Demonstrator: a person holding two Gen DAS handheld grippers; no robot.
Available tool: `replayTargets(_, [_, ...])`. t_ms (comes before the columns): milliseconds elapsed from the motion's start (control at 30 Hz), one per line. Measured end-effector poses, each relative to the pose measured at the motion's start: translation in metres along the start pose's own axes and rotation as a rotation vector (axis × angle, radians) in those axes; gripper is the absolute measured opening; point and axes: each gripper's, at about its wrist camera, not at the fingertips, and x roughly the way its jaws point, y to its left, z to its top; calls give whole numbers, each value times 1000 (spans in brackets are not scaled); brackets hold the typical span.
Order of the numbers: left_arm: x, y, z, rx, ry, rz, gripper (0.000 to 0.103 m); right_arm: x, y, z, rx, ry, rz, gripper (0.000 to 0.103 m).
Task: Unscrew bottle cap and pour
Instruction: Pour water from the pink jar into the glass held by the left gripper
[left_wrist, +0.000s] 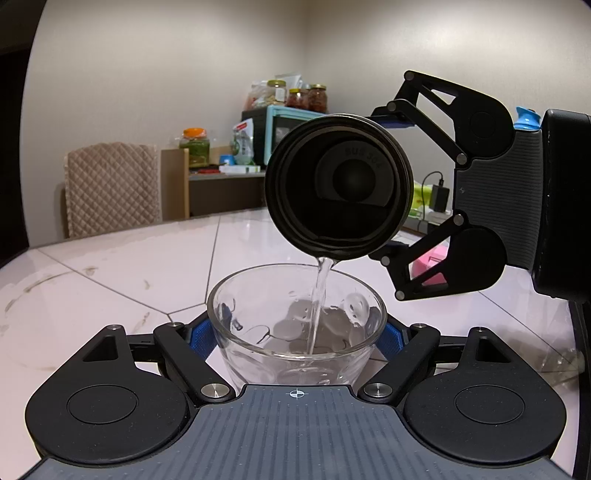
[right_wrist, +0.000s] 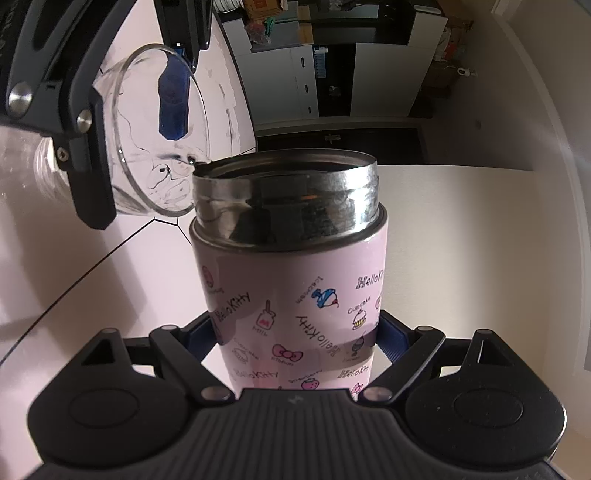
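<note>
Nearest the left wrist camera, the left gripper is clamped on a clear glass bowl, its blue pads pressed to either side of the wall. The bowl sits low over the pale marble-patterned worktop; whether its base rests on the surface cannot be told, the gripper body covering it.

Just above and behind the bowl, the right gripper holds a pink cartoon-printed bottle around its body, tipped well over so the uncapped steel mouth faces the left camera. A thin stream of water falls from the lower lip into the bowl, where a shallow pool has gathered.

Judgement: the cap is already off and pouring is the step in hand. The next move calls for a steady tilt with the lip kept over the bowl's centre, then a slow return upright to avoid dribble down the printed wall.

Not established: the cap itself (in neither view), the amount remaining in the bottle (interior dark), and the person holding the grippers. Beyond, a quilted chair back and a cluttered shelf of jars are visible, detail indistinct.
</note>
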Motion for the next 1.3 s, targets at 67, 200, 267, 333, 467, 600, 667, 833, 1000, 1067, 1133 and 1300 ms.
replayTargets(67, [0,0,0,0,0,0,88,-2,-1,0,-3,-1,-2,89])
replayTargets(200, [0,0,0,0,0,0,87,-3,-1,4,-7,0,-4,89])
replayTargets(267, [0,0,0,0,0,0,87,0,-1,3,-12,3,-6,89])
replayTargets(333, [0,-1,0,0,0,0,88,-3,0,5,-18,6,-7,89])
replayTargets(467, [0,0,0,0,0,0,87,-9,0,7,-28,7,-9,89])
replayTargets(600, [0,0,0,1,0,0,87,-13,2,7,-46,7,-16,89])
replayTargets(667, [1,-1,0,1,0,1,88,-14,4,9,-52,7,-18,89])
replayTargets(833, [1,-1,0,1,0,1,88,-11,2,8,-61,8,-21,89])
replayTargets(1000, [1,-1,0,1,0,0,88,29,-25,22,-73,-1,-21,89])
replayTargets(1067, [1,-1,0,1,0,0,88,27,-23,22,-76,-1,-20,89])
replayTargets(1133, [1,0,0,1,0,1,88,30,-28,24,-81,0,-22,89])
replayTargets(1300, [1,0,0,1,0,0,88,28,-28,24,-94,3,-25,89])
